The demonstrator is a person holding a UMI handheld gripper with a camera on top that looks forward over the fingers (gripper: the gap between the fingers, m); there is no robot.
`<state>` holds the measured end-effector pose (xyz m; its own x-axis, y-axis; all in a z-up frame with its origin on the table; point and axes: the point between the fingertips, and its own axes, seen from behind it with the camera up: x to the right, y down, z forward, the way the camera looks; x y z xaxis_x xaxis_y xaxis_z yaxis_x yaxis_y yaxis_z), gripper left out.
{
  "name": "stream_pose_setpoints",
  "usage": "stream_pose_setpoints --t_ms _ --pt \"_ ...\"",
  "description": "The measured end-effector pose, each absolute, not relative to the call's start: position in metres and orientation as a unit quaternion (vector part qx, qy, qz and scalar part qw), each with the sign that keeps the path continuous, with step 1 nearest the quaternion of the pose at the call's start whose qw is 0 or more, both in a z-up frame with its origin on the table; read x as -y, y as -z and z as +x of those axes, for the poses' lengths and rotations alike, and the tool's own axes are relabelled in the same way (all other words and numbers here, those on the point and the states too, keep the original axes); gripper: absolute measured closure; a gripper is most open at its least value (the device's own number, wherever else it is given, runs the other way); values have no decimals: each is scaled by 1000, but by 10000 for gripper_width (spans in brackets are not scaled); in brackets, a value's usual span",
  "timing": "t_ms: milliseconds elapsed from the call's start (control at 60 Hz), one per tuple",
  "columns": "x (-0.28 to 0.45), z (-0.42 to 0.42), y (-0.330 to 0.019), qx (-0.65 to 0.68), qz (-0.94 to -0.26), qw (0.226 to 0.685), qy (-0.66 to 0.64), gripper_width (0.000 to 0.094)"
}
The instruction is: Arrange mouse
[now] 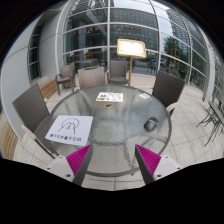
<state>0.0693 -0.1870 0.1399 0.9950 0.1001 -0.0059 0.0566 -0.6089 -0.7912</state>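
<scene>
**Mouse waits at far right of glass table, gripper not yet near**

Two magenta pads (80, 160) nearest the lens, spread wide with bare glass showing between them; gripper (113, 165) open and carrying nothing. Poised over the near edge of a round glass table (110, 125), well short of anything on it.

Just beyond the left finger, toward the near left of the tabletop: a white mat (68, 128) with a printed logo and a line of dark lettering (probably the intended resting place for the mouse, though only a judgement). Toward the far side of the table, a small printed card (109, 97) lying flat. At the right, well apart from the mat and beyond the right finger: a small dark mouse (151, 124), sitting on the glass on its own, too small here to tell which way it faces.

Around the table, several dark wicker chairs (92, 75); behind them a glazed building front with a sign stand (130, 48) by the far chairs.

Step in hand, as judged: reach for the mouse. To do it well:

- Swing right and forward first, keeping the fingers wide as now.
- Line both pads up along the mouse's long sides, not its ends.
- Come down low enough for the pads to meet the flanks, without scraping the glass.
- Close gently and evenly; smooth shell on smooth glass likely to skid away under a one-sided push.
- Lift clear before crossing left, passing nearer than the card rather than over it.
</scene>
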Motion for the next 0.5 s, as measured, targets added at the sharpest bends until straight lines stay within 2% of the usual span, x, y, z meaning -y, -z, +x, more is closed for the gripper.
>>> stream_pose_setpoints --t_ms 50,67,100,117,150,250,500 --pt "191 85 -128 36 -904 427 -20 72" --pt "185 95 -111 32 -905 424 -18 72" --pt "183 109 -98 25 -909 416 -13 73" --pt "186 114 -102 21 -912 410 -10 73" --pt "177 134 -78 14 -915 404 -4 74" --pt "154 182 -46 -10 -924 382 13 76" --pt "59 250 -4 -24 -937 347 23 85"
